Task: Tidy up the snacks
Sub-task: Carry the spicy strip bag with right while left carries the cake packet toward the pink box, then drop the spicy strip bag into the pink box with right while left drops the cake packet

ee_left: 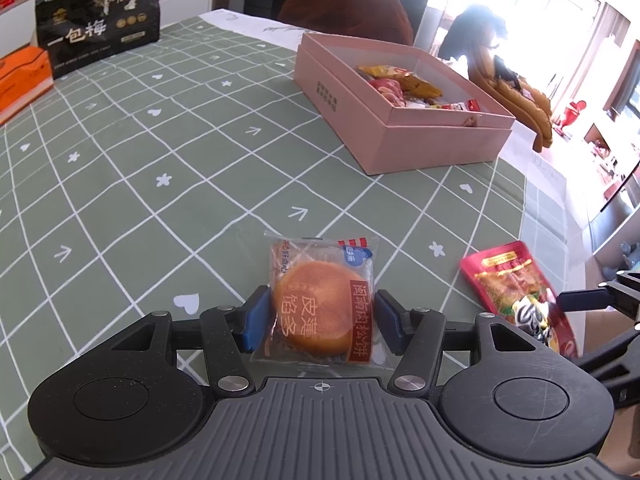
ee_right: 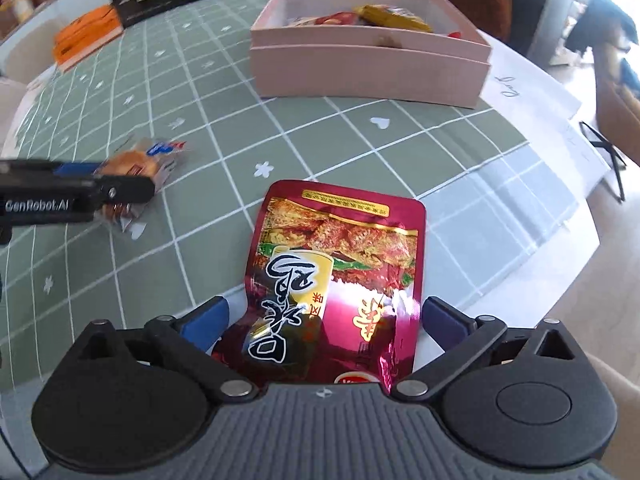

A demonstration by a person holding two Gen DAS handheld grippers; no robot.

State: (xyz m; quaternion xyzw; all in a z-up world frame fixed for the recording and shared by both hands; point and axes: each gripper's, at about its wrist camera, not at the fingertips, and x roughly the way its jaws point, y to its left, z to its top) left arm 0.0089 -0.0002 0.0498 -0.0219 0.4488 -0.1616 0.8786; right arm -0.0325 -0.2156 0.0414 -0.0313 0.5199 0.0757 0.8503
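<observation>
A: Your tabletop (ee_left: 120, 184) wears a green checked cloth; the pink box (ee_left: 400, 136) sits at the far right, snacks already inside. A black bag (ee_left: 98, 20) and an orange box (ee_left: 20, 80) stand far left, with a bright window beyond.

B: And your grippers?

A: Your left gripper (ee_left: 320, 322) is clamped on the wrapped pastry (ee_left: 322, 308). Your right gripper (ee_right: 324, 320) stands wide apart around the red pouch (ee_right: 340, 260), which lies near on the cloth.

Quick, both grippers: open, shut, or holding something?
Left gripper: closed on the wrapped pastry.
Right gripper: open, jaws straddling the red snack pouch, not gripping it.
</observation>
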